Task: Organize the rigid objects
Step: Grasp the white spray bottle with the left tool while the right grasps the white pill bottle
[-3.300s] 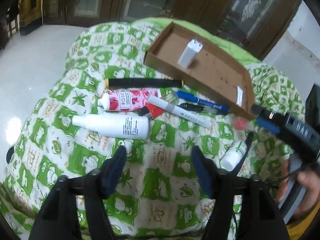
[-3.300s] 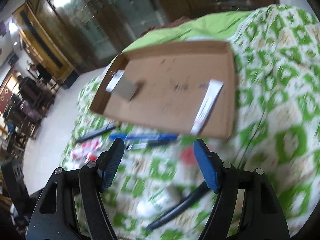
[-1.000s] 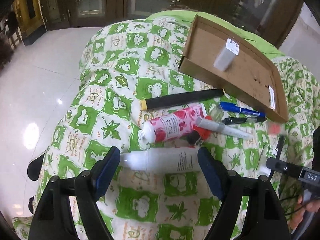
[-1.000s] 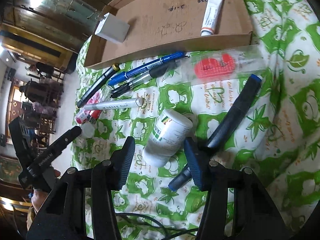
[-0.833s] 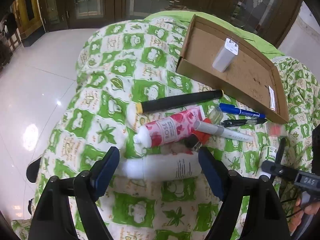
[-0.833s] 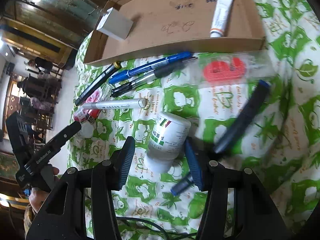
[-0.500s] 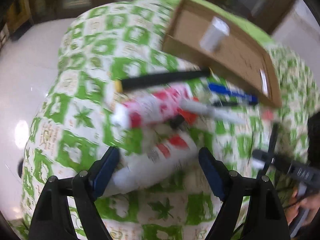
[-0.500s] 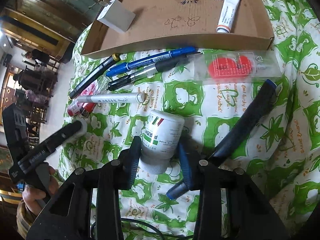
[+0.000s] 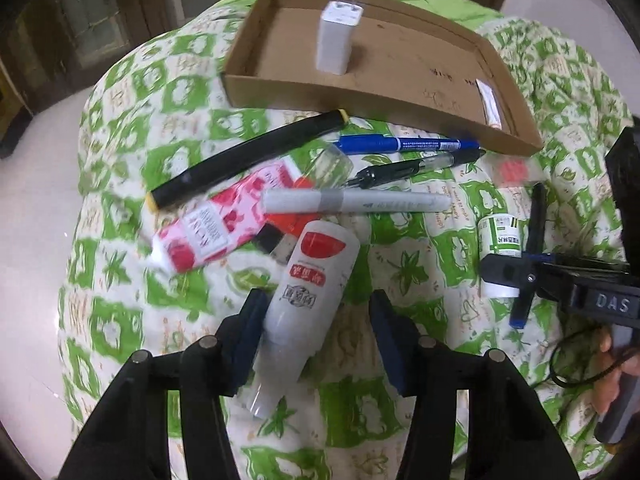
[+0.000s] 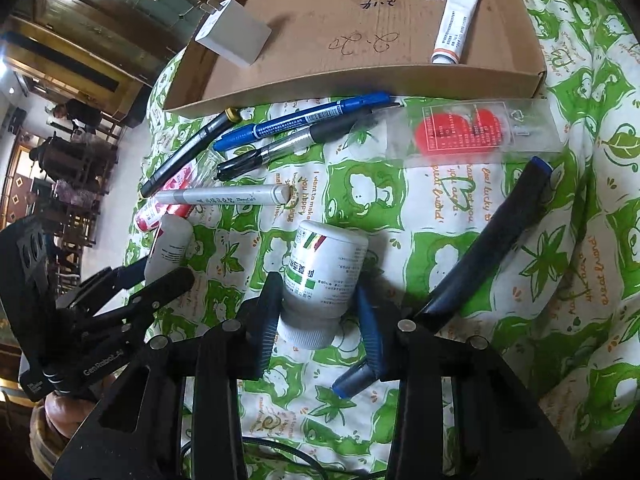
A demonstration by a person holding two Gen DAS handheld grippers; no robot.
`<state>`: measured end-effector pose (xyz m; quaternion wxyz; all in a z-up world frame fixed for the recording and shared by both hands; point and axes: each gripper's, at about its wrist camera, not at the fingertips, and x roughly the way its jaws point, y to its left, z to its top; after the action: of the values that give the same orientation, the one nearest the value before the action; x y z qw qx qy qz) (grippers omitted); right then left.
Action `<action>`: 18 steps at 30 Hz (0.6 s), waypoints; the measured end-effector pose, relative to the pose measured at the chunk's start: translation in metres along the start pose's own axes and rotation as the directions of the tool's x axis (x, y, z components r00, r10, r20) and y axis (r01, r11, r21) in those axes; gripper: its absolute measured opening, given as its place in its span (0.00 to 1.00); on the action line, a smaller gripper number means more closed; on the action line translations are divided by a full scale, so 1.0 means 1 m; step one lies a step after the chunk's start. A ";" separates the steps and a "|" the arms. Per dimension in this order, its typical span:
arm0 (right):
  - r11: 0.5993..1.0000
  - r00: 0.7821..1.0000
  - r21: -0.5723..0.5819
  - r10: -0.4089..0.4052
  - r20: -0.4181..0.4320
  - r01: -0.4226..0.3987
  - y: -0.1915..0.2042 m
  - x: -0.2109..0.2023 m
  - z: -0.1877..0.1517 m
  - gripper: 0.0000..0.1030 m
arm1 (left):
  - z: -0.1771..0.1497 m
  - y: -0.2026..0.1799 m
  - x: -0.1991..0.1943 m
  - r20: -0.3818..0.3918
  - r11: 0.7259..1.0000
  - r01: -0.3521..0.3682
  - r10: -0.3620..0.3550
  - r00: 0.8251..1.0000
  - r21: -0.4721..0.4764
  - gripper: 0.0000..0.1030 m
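A tall white bottle with a red label (image 9: 312, 280) lies tilted on the green-and-white quilt. It sits between the jaws of my left gripper (image 9: 318, 332), which are closing; the left pad touches it and the right pad stands off. A small white medicine bottle with a green label (image 10: 324, 272) lies on its side with my right gripper (image 10: 320, 312) shut on it. The cardboard tray (image 9: 400, 92) beyond holds a white charger (image 9: 336, 36) and a small tube (image 10: 454, 24).
Between the grippers and the tray lie a black marker (image 9: 248, 160), a blue pen (image 9: 404, 145), a black pen (image 9: 416, 166), a grey marker (image 9: 356, 202) and a pink tube (image 9: 216, 224). A red heart packet (image 10: 464, 132) and a dark marker (image 10: 488, 240) lie right.
The left gripper swung round and its jaws narrowed; the tall bottle now points along them instead of lying across. The right jaws closed onto the small bottle.
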<state>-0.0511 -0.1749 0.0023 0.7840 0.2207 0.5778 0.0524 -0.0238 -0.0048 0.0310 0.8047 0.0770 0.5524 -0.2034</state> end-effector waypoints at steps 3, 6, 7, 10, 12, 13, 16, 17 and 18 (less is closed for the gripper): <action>1.000 1.000 0.003 0.002 -0.001 -0.002 -0.001 0.000 0.000 0.35 | 0.019 -0.008 0.012 0.013 0.999 -0.026 0.026 1.000 0.026 0.53; 1.000 1.000 0.010 0.007 -0.003 -0.007 -0.002 0.002 0.001 0.35 | 0.026 -0.010 0.017 0.035 0.999 -0.034 0.034 0.999 0.009 0.53; 1.000 1.000 0.014 0.010 -0.005 -0.010 -0.003 0.003 0.001 0.35 | 0.028 -0.010 0.019 0.043 1.000 -0.031 0.031 0.999 -0.001 0.53; 1.000 1.000 0.020 0.011 -0.006 -0.011 -0.004 0.005 0.003 0.35 | 0.032 -0.010 0.019 0.074 0.999 -0.035 0.036 0.997 -0.011 0.44; 1.000 1.000 0.012 0.003 -0.002 -0.003 -0.002 0.005 0.003 0.35 | 0.032 -0.012 0.018 0.084 0.999 -0.044 0.045 0.995 -0.005 0.41; 1.000 1.000 0.005 -0.003 -0.001 0.003 -0.001 0.005 0.003 0.35 | 0.032 -0.015 0.018 0.087 0.999 -0.052 0.052 0.995 0.002 0.38; 1.000 1.000 -0.018 -0.024 0.013 0.025 0.003 0.003 0.001 0.35 | 0.022 -0.016 0.013 0.076 0.999 -0.034 0.034 0.997 0.000 0.32; 0.999 0.999 -0.026 -0.033 0.019 0.034 0.005 0.002 0.001 0.35 | 0.020 -0.018 0.013 0.072 1.000 -0.024 0.024 0.997 -0.004 0.32; 0.999 0.999 -0.033 -0.040 0.025 0.041 0.006 0.002 0.001 0.35 | 0.015 -0.021 0.011 0.070 1.000 -0.015 0.016 0.997 -0.004 0.32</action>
<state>-0.0486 -0.1689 0.0035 0.7956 0.1964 0.5715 0.0434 -0.0162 -0.0321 0.0287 0.8252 0.0726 0.5236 -0.1987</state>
